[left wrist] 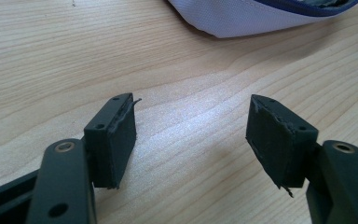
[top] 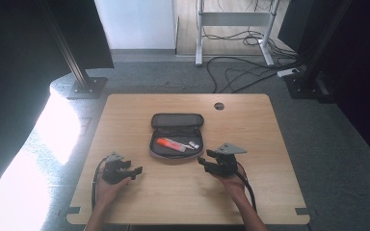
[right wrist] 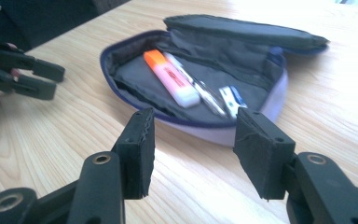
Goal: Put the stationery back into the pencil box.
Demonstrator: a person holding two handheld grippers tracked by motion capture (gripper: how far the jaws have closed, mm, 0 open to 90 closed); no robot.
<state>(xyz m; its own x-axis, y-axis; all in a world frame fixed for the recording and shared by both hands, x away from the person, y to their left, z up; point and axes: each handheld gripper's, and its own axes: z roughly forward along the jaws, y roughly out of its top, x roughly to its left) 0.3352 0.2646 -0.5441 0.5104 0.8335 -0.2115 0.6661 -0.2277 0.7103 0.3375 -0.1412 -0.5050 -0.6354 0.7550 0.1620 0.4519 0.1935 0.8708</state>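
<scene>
A dark pencil case [top: 176, 136] lies unzipped in the middle of the wooden table [top: 125, 110], lid folded back. Inside it rest an orange highlighter [right wrist: 171, 78], a pen [right wrist: 196, 91] and a small blue-and-white item [right wrist: 231, 99]. My left gripper [top: 136, 172] hovers low over the table to the case's front left, open and empty; the case's pale edge [left wrist: 261, 18] shows beyond its jaws [left wrist: 193, 140]. My right gripper [top: 204, 158] sits at the case's front right, open and empty, its jaws [right wrist: 193, 149] aimed at the case [right wrist: 135, 74].
A round cable hole [top: 219, 106] sits near the table's far edge. Beyond the table stand black frame posts [top: 79, 72] and a white desk frame [top: 200, 33] with loose cables [top: 241, 67] on the grey floor. The other gripper [right wrist: 23, 72] appears at far left in the right gripper view.
</scene>
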